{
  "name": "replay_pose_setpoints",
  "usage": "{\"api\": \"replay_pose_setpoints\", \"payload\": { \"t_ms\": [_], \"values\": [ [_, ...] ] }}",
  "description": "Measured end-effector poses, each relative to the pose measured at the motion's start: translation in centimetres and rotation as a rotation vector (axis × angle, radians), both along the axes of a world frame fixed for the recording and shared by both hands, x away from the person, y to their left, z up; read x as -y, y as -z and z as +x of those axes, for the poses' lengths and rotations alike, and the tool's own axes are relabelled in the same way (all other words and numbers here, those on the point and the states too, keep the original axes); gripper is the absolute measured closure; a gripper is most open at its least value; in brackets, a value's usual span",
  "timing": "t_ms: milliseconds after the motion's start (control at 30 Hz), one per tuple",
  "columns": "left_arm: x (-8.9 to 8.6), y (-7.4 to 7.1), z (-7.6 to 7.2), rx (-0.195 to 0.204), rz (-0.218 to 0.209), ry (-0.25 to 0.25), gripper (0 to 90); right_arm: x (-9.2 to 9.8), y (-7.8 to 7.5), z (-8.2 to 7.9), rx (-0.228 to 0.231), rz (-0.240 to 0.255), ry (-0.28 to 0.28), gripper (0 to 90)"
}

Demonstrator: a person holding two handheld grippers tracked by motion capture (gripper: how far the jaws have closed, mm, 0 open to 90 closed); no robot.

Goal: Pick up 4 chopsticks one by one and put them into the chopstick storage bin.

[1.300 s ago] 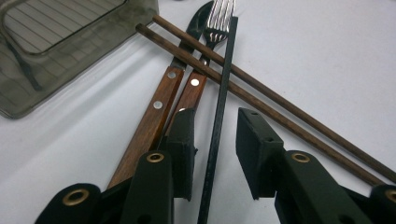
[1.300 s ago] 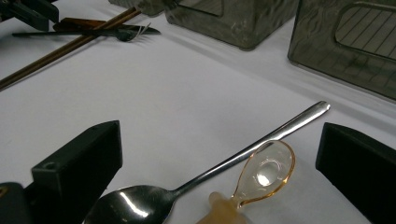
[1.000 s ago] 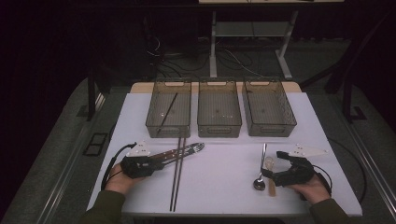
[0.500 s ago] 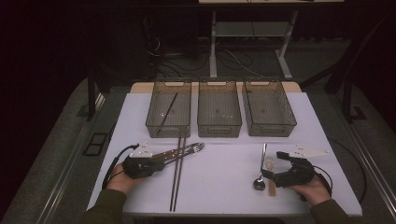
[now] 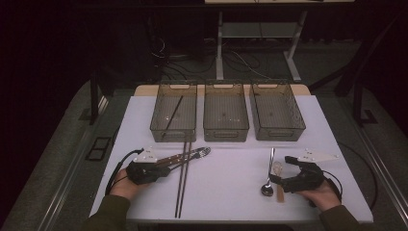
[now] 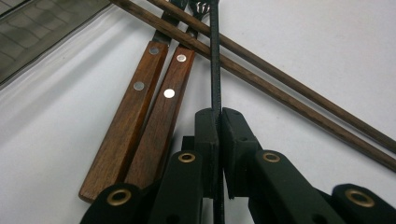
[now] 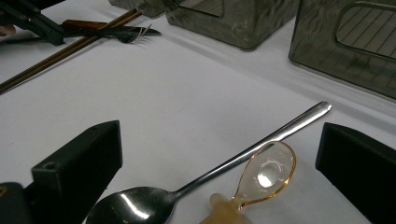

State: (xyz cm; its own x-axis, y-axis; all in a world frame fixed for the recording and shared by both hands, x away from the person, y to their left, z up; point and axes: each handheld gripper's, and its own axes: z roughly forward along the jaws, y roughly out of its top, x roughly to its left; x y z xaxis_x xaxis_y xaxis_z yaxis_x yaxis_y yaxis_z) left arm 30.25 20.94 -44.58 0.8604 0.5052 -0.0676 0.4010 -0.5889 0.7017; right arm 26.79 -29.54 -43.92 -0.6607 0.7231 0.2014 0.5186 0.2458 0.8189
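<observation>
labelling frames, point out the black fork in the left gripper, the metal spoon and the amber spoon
black fork (image 6: pixel 215 60), left gripper view, its thin handle
metal spoon (image 7: pixel 261 143), right gripper view, mid-handle
amber spoon (image 7: pixel 268 173), right gripper view, its bowl

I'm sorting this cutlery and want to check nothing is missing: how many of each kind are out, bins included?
Bins: 3
Brown chopsticks: 2
Wooden-handled cutlery: 2
Spoons: 2, a metal spoon and an amber spoon
Thin dark sticks: 2, one clamped in the left gripper, one lying in the left-hand bin
Total: 11
</observation>
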Motion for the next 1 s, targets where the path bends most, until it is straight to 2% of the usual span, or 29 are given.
{"api": "replay_pose_setpoints", "payload": {
  "t_ms": [200,433,1000],
  "values": [
    [0.1,-0.5,-0.1,-0.008,-0.020,-0.007,85.5,0.0,0.0,0.0,-0.001,0.001,0.002,0.2],
    [0.6,-1.2,-0.5,-0.012,-0.026,-0.005,85.5,-0.2,0.1,0.0,-0.002,-0.015,-0.006,0.2],
    [1.3,-2.3,-0.8,-0.007,-0.016,-0.013,85.5,-0.2,0.1,-0.1,-0.001,-0.019,-0.003,0.2]
  ]
}}
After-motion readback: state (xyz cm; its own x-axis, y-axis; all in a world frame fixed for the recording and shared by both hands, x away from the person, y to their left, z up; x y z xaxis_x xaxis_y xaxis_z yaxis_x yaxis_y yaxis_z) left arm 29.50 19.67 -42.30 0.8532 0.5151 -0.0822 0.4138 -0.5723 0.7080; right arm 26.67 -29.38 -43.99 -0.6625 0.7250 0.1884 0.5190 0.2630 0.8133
